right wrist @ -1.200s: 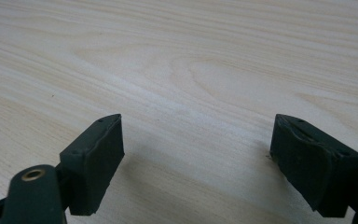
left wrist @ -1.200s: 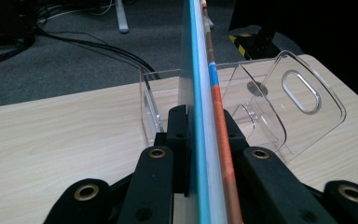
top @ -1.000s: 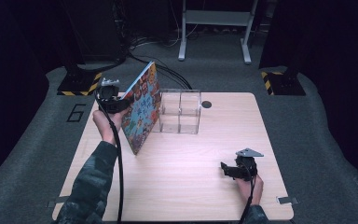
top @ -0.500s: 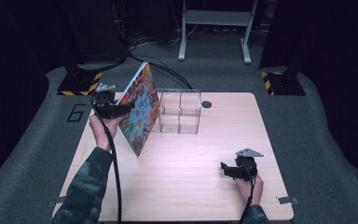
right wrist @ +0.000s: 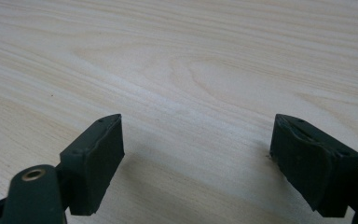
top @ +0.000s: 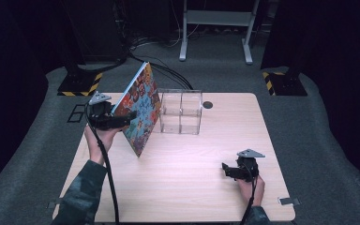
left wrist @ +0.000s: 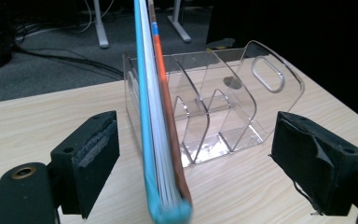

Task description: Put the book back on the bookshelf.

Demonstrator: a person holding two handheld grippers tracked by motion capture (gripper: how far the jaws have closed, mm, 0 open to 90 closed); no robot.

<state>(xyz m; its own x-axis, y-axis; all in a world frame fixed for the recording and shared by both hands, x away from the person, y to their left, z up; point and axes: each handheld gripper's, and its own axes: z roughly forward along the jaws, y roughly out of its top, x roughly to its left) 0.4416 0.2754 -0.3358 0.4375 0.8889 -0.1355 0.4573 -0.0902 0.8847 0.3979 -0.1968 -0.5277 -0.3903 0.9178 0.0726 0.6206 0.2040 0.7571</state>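
A colourful picture book stands tilted on the wooden table, its lower corner on the wood and its right edge at the clear plastic organizer. My left gripper is open at the book's left side. In the left gripper view the book's spine edge runs up between the wide-apart jaws, touching neither pad, with the organizer just behind it. My right gripper rests open near the table's front right, and nothing lies between its jaws.
A small dark round hole sits in the tabletop behind the organizer. Cables and a metal stand's legs lie on the floor beyond the table. Striped floor markers flank the far corners.
My left gripper has drawn back toward the person along the book. The book's top has shifted slightly left. The right gripper has stayed put.
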